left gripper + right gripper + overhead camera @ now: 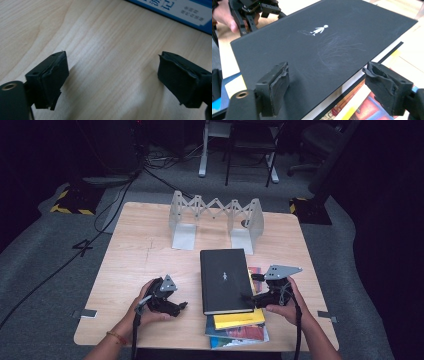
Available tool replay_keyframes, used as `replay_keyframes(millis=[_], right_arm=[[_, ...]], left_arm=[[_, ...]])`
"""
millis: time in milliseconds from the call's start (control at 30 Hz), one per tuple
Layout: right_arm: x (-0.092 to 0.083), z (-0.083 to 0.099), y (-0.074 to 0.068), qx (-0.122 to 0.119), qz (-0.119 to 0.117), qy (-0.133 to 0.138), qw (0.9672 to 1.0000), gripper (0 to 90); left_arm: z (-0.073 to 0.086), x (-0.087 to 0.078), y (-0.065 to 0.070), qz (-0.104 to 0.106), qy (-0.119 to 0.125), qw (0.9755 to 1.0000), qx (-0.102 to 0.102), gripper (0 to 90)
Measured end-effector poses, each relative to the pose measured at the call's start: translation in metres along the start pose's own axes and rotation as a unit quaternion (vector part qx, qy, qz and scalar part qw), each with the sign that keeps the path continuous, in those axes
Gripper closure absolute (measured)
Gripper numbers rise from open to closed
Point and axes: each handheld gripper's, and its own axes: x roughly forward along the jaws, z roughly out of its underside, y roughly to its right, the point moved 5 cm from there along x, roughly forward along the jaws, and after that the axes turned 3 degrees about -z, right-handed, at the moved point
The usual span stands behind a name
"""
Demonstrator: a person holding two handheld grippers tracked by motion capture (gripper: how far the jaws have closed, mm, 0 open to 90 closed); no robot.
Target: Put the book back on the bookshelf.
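A black hardcover book (225, 280) with a small white figure on its cover (319, 50) lies on top of a stack near the table's front edge. Under it are a yellow book (239, 319) and colourful ones (237, 336). My right gripper (250, 288) is at the black book's right edge, open (327, 80), with one jaw over the cover and the other beyond the edge. My left gripper (181, 305) rests low over bare wood left of the stack, open (112, 72) with nothing between its jaws. A blue book's edge (180, 12) lies ahead of it.
A grey expandable book rack (215, 217) stands at the back of the wooden table (145, 245). Bare wood lies between the rack and the stack. Beyond the table are grey carpet, cables and chair legs. In the right gripper view the left hand's gripper (254, 10) shows beyond the book.
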Motion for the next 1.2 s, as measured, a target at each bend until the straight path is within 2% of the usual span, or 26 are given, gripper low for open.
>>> replay_keyframes(millis=[133, 167, 233, 300, 367, 400, 433, 500, 600, 700, 767, 800, 833, 867, 900, 1000, 1067, 1200], right_arm=[[0.004, -0.001, 0.008, 0.019, -0.007, -0.007, 0.9998, 14.0], [0.006, -0.001, 0.011, 0.025, -0.015, -0.008, 0.9996, 12.2], [0.009, -0.001, 0.015, 0.030, -0.013, -0.010, 0.9994, 4.6], [0.012, -0.001, 0.019, 0.036, -0.028, -0.015, 0.9988, 4.3], [0.013, -0.001, 0.020, 0.038, -0.039, -0.019, 0.9983, 4.1], [0.015, -0.002, 0.021, 0.038, -0.046, -0.021, 0.9980, 4.1], [0.015, -0.002, 0.021, 0.038, -0.046, -0.021, 0.9980, 4.1], [0.018, -0.003, 0.022, 0.042, -0.057, -0.022, 0.9973, 3.7], [0.023, -0.004, 0.021, 0.046, -0.070, -0.022, 0.9962, 2.9], [0.027, -0.007, 0.020, 0.041, -0.073, -0.022, 0.9963, 1.4], [0.029, -0.008, 0.021, 0.035, -0.073, -0.027, 0.9964, 0.1], [0.030, -0.009, 0.022, 0.035, -0.074, -0.030, 0.9962, 0.0], [0.030, -0.010, 0.022, 0.037, -0.073, -0.029, 0.9962, 0.0], [0.031, -0.010, 0.023, 0.040, -0.074, -0.029, 0.9961, 0.0], [0.031, -0.010, 0.023, 0.040, -0.074, -0.029, 0.9960, 0.0], [0.031, -0.010, 0.023, 0.037, -0.071, -0.028, 0.9964, 0.0], [0.030, -0.010, 0.022, 0.035, -0.069, -0.028, 0.9966, 0.1], [0.030, -0.010, 0.022, 0.031, -0.068, -0.028, 0.9968, 0.1]], left_arm=[[-0.008, 0.006, -0.002, 0.002, -0.001, 1.0000, -0.002, 15.7], [-0.011, 0.007, -0.003, 0.006, 0.000, 1.0000, -0.004, 16.3], [-0.017, 0.013, -0.004, 0.004, -0.003, 1.0000, 0.000, 19.0], [-0.023, 0.016, -0.006, 0.006, 0.001, 1.0000, -0.004, 19.3], [-0.030, 0.019, -0.008, -0.001, 0.014, 0.9999, -0.004, 21.3], [-0.032, 0.020, -0.008, 0.004, 0.011, 0.9999, -0.004, 21.3], [-0.035, 0.022, -0.009, 0.005, 0.008, 1.0000, -0.004, 21.3], [-0.043, 0.024, -0.012, 0.001, 0.022, 0.9998, -0.003, 22.5], [-0.052, 0.028, -0.019, 0.002, 0.028, 0.9996, -0.008, 23.6], [-0.061, 0.032, -0.025, 0.003, 0.038, 0.9992, -0.011, 25.1], [-0.067, 0.034, -0.029, -0.006, 0.060, 0.9981, -0.012, 27.3], [-0.069, 0.035, -0.030, 0.007, 0.063, 0.9979, -0.014, 30.3], [-0.071, 0.037, -0.031, 0.012, 0.061, 0.9980, -0.015, 29.9], [-0.072, 0.040, -0.032, 0.008, 0.056, 0.9983, -0.013, 29.3], [-0.075, 0.041, -0.033, 0.004, 0.057, 0.9983, -0.010, 29.4], [-0.081, 0.043, -0.035, 0.010, 0.067, 0.9976, -0.017, 30.9], [-0.082, 0.044, -0.038, 0.005, 0.063, 0.9979, -0.012, 31.6], [-0.088, 0.045, -0.048, 0.014, 0.081, 0.9964, -0.022, 37.6]])
